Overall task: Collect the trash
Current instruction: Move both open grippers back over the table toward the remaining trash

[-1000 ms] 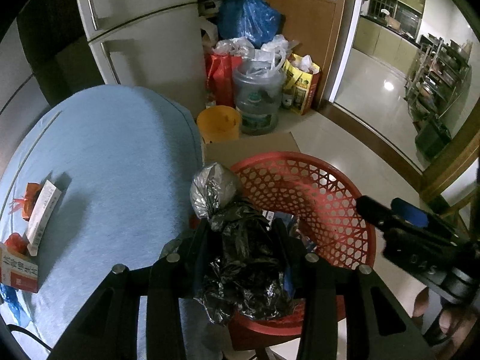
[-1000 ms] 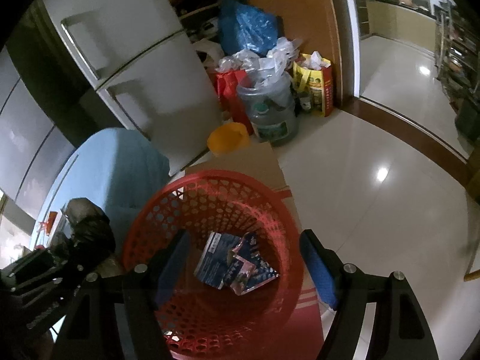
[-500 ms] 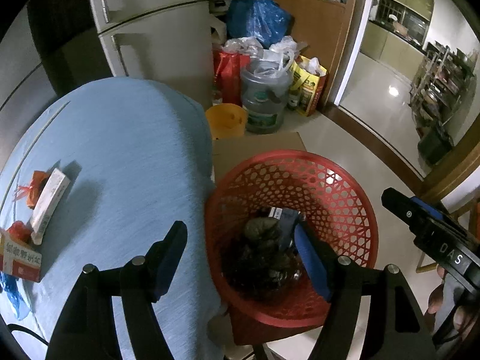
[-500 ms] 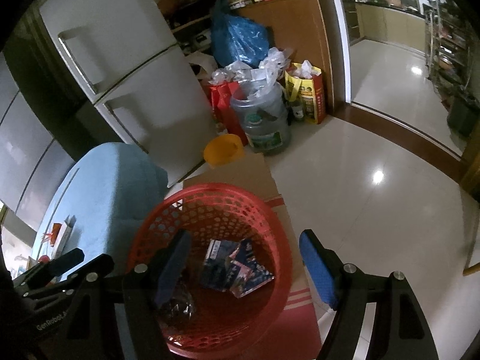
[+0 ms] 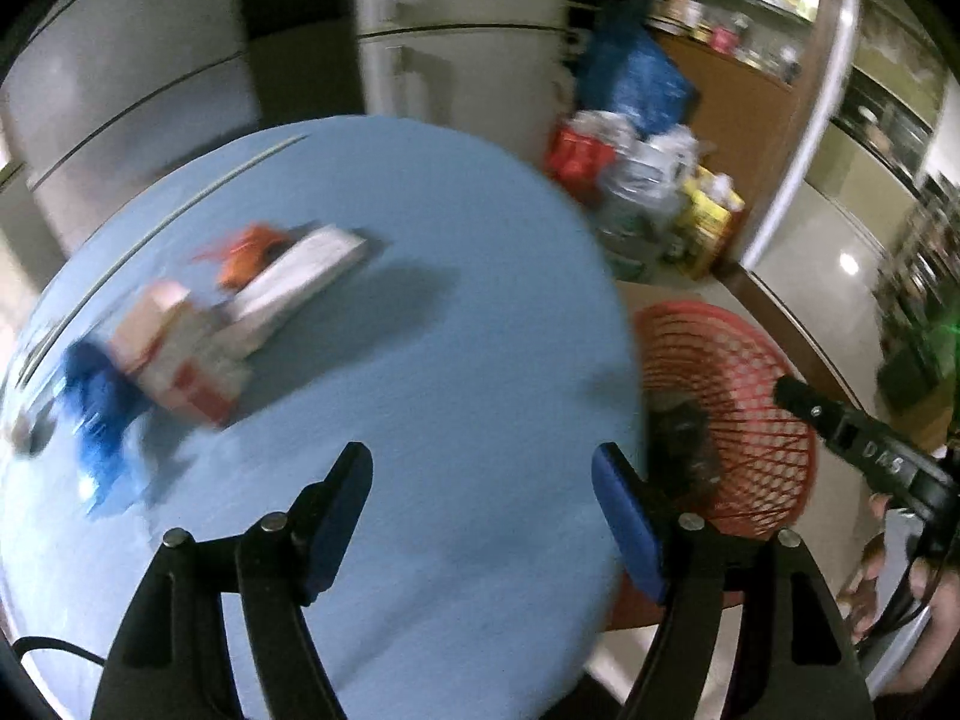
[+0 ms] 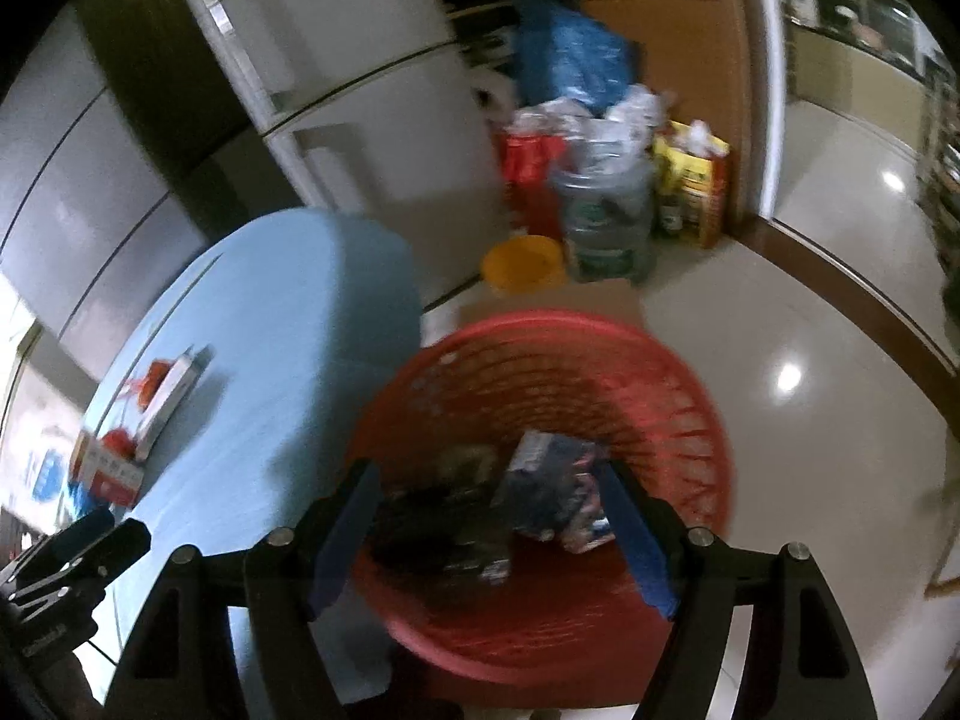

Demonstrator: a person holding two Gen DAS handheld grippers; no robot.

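Observation:
My left gripper (image 5: 480,480) stands open and empty over the blue tablecloth (image 5: 420,360). Trash lies to its left on the cloth: a white box (image 5: 300,285), an orange scrap (image 5: 246,252), a red-and-white carton (image 5: 180,360) and a blue wrapper (image 5: 99,414). The red mesh basket (image 6: 678,396) sits beside the table. In it lie a dark crumpled bag (image 6: 444,516) and a printed packet (image 6: 552,492). My right gripper (image 6: 489,492) hangs open above the basket with nothing between its fingers. The other gripper's tip (image 5: 840,426) shows over the basket.
A white fridge (image 6: 336,78) stands behind the table. On the floor beyond the basket are a yellow bucket (image 6: 522,264), a clear water jug (image 6: 606,222), red and yellow bags and a blue sack (image 6: 570,60). Flat cardboard (image 6: 576,300) lies under the basket. Glossy tile floor spreads right.
The left gripper opened and dropped the dark crumpled bag into the red basket, then swung left over the table toward the remaining trash. The right gripper shifted slightly, still above the basket.

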